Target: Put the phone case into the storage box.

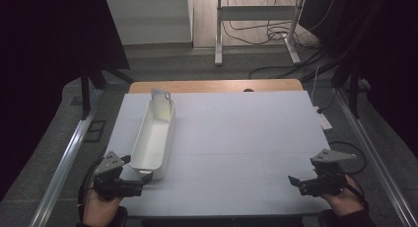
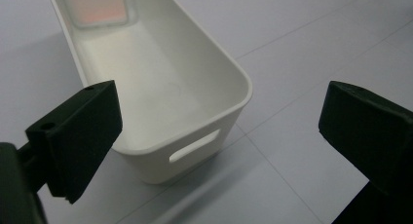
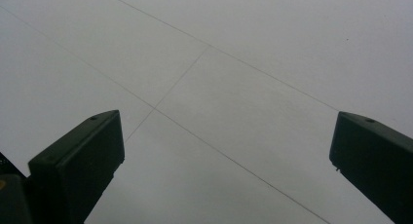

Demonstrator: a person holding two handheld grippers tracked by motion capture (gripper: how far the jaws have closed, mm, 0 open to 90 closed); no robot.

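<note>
Your left gripper (image 2: 219, 136), jaws spread, faces the white bin (image 2: 160, 87): probably light, stiff, slick plastic, so pinch the end wall just ahead, above its handle slot (image 2: 195, 147).

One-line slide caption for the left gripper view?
Open left gripper faces the near end of a long white bin on the table.

White bin (image 1: 154, 138) on table (image 1: 236, 138) — left claw (image 1: 139, 169) beside it
</note>
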